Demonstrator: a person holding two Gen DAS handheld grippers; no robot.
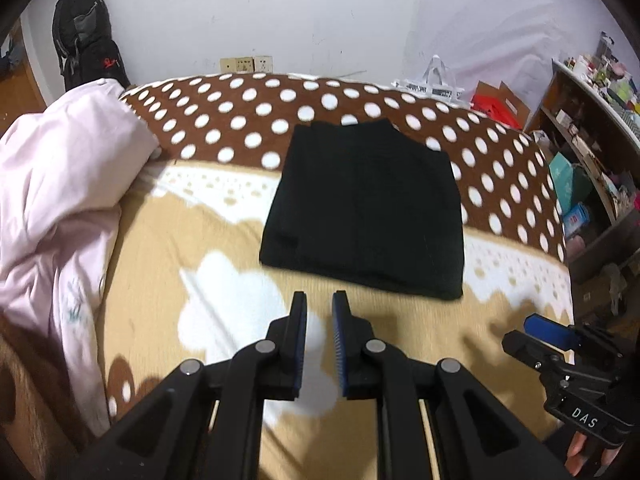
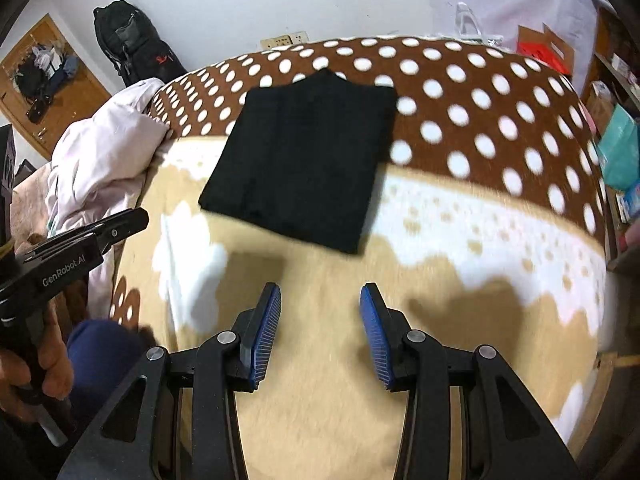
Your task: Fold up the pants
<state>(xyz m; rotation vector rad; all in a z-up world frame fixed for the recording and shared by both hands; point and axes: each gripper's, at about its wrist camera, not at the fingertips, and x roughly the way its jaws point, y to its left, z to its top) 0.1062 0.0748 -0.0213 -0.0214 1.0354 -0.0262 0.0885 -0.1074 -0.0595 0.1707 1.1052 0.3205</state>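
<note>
- On the bed, straddling the line where the brown polka-dot part of the blanket (image 1: pixel 400 104) meets its tan-and-white part, lie the black pants (image 1: pixel 366 208), folded into a compact, nearly square packet.
- The packet lies ahead of both grippers and apart from them, with bare tan blanket between the fingertips and its near edge.
- Its slightly longer axis appears to run away from the grippers toward the wall; a small flap sticks out at the far edge.
- The left gripper (image 1: pixel 320 304) points at the packet's near left corner; its jaws stand a narrow gap apart with nothing between them.
- The right gripper (image 2: pixel 320 296) points toward the near right corner; its jaws are parted wider and empty.
- Neither hand looks clearly nearer; both sit about equally far back from the near edge.
- Judging by the tidy packet and the empty jaws, the folding looks done or nearly so.
- A rumpled pale pink quilt (image 1: pixel 60 184) is heaped along the bed's left edge.
- A black backpack (image 1: pixel 86 36) leans on the white wall (image 1: pixel 280 8) at the far left corner, and wall sockets (image 1: pixel 246 65) sit just above the far edge.
- Cluttered shelves (image 1: pixel 588 128) stand beyond the right edge, with a red box (image 1: pixel 494 106) near the far right corner.
</note>
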